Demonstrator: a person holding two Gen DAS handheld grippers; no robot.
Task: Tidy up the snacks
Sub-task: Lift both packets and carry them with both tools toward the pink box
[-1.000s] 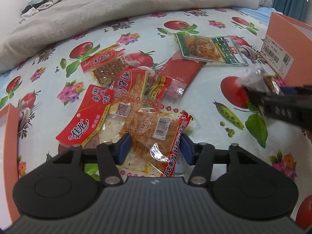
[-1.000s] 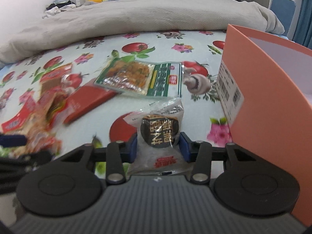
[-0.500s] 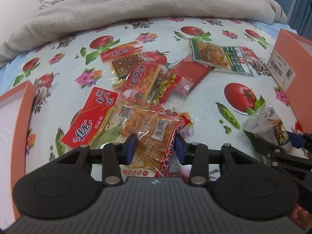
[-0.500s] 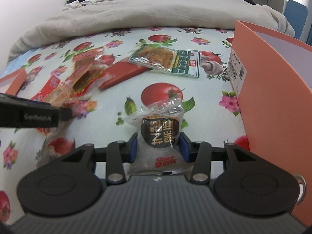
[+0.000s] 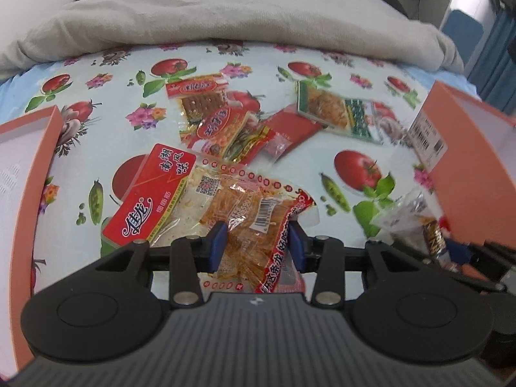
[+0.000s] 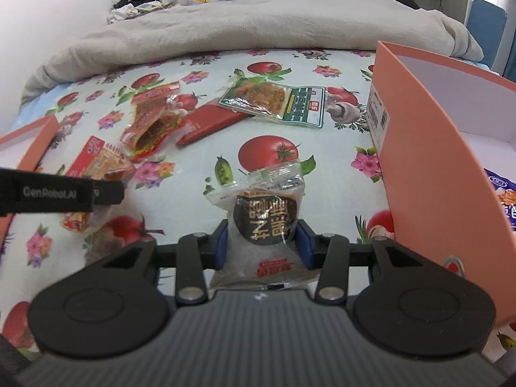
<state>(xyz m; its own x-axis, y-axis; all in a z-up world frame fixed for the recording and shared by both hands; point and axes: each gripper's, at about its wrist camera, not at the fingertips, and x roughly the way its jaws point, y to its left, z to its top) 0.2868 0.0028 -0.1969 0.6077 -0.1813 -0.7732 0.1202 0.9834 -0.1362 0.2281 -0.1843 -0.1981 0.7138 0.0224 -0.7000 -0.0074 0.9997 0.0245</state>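
Note:
My left gripper (image 5: 257, 245) is shut on an orange clear snack packet with a red edge (image 5: 254, 216), lifted over the tomato-print cloth. It also shows in the right wrist view (image 6: 96, 193) at the left. My right gripper (image 6: 263, 245) is shut on a clear packet with a black round label (image 6: 266, 216), held beside the right orange box (image 6: 429, 167); this packet also shows in the left wrist view (image 5: 416, 222). Several snack packets lie mid-cloth: a red packet (image 5: 151, 200), a green-edged packet (image 6: 274, 101), a red flat pack (image 6: 209, 124).
A second orange box (image 5: 29, 167) stands at the left edge. The right box holds a blue-and-white packet (image 6: 503, 190). A grey blanket (image 6: 258, 19) lies bunched along the far side of the cloth. A blue chair (image 6: 487, 19) stands at the far right.
Both grippers pulled back and lifted with their packets. The left gripper closed on the orange packet and raised it. The right gripper moved right, alongside the orange box.

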